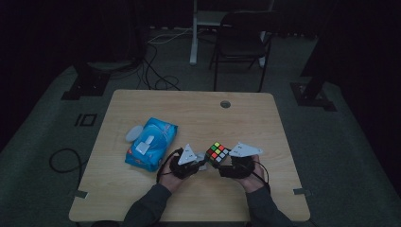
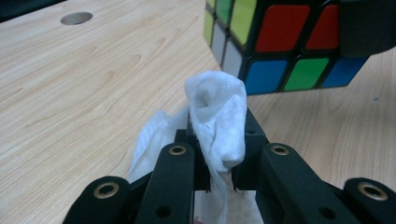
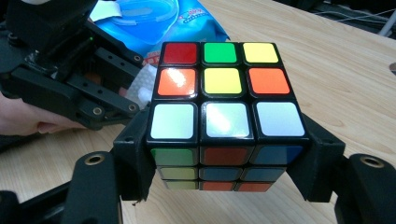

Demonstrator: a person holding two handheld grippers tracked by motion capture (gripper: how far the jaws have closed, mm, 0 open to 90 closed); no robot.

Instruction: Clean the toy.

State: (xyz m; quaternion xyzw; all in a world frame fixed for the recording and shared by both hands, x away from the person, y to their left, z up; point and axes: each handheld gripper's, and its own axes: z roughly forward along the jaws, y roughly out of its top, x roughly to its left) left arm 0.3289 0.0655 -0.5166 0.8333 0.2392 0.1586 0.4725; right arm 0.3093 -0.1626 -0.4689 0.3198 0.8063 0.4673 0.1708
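Note:
A scrambled Rubik's cube (image 1: 217,152) (image 3: 223,109) (image 2: 280,42) is held just above the table, my right gripper (image 1: 228,161) (image 3: 224,163) shut on its two sides. My left gripper (image 1: 201,164) (image 2: 219,163) is shut on a crumpled white wet wipe (image 2: 219,121) (image 1: 202,163), whose bunched end sticks up between the jaws close beside the cube's lower side. In the right gripper view the left gripper's black body (image 3: 70,70) and the wipe (image 3: 142,84) lie just left of the cube.
A blue wet-wipe pack (image 1: 151,143) (image 3: 159,23) lies left of the hands, with a grey rounded object (image 1: 133,134) beside it. The wooden table (image 1: 250,118) has a cable hole (image 1: 225,104) (image 2: 76,18) at the back. A chair (image 1: 241,42) stands beyond the table.

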